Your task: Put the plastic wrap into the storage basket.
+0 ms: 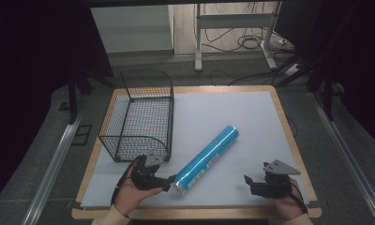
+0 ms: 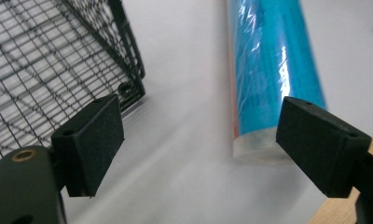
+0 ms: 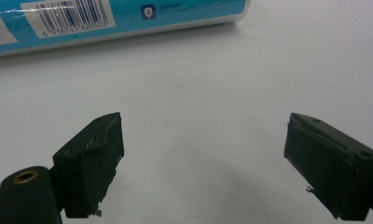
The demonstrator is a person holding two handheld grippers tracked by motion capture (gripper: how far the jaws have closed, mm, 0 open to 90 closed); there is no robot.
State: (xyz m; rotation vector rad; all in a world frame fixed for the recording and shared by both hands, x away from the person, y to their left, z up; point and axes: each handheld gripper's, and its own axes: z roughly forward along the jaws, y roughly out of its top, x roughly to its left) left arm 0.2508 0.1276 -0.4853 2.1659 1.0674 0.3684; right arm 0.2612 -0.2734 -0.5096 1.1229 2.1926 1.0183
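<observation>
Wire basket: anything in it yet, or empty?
Empty. The high view shows only the white mat through the wire basket; the blue tube lies flat on the mat outside it.

dim room, evenly lit mat (image 1: 232,112), soft shadows, glare on blue tube (image 2: 273,60)

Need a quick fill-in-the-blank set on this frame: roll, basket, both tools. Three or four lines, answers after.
1. The blue roll lies on its ____ on the white mat.
2. The wire basket holds ____.
3. The left tool has its jaws ____, with the near end of the roll close beside it.
4. The right tool grips ____; bare mat shows between its jaws.

Missing words: side; nothing; open; nothing
</observation>
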